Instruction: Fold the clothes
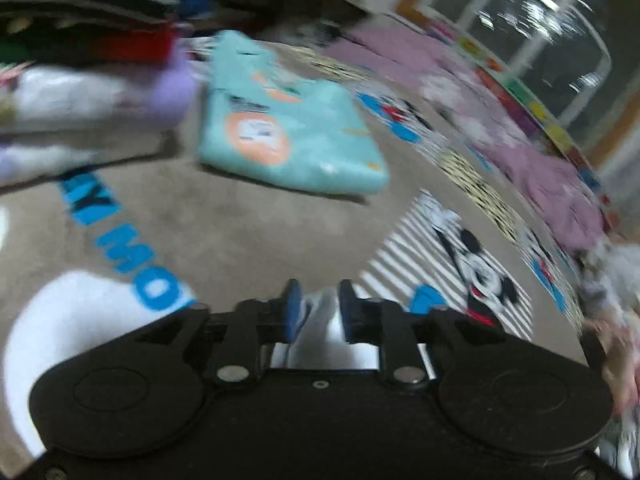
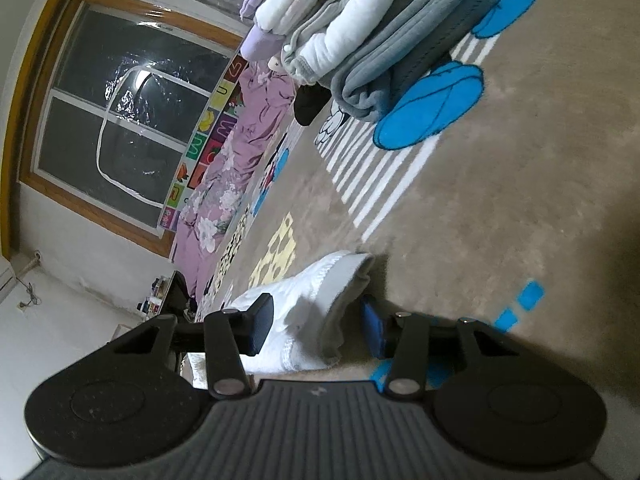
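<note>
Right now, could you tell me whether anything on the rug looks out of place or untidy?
Mostly tidy: the teal garment lies folded flat on the rug. The purple floral fabric is bunched and crumpled along the rug's edge by the window, unlike the folded stack. A white and grey garment sits loosely between the right gripper's jaws.

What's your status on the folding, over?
Left claw: white cloth between jaws, grip unclear in blur. Right claw straddles white garment, grip unclear. Folded teal garment ahead on carpet; nothing seen blocking.
</note>
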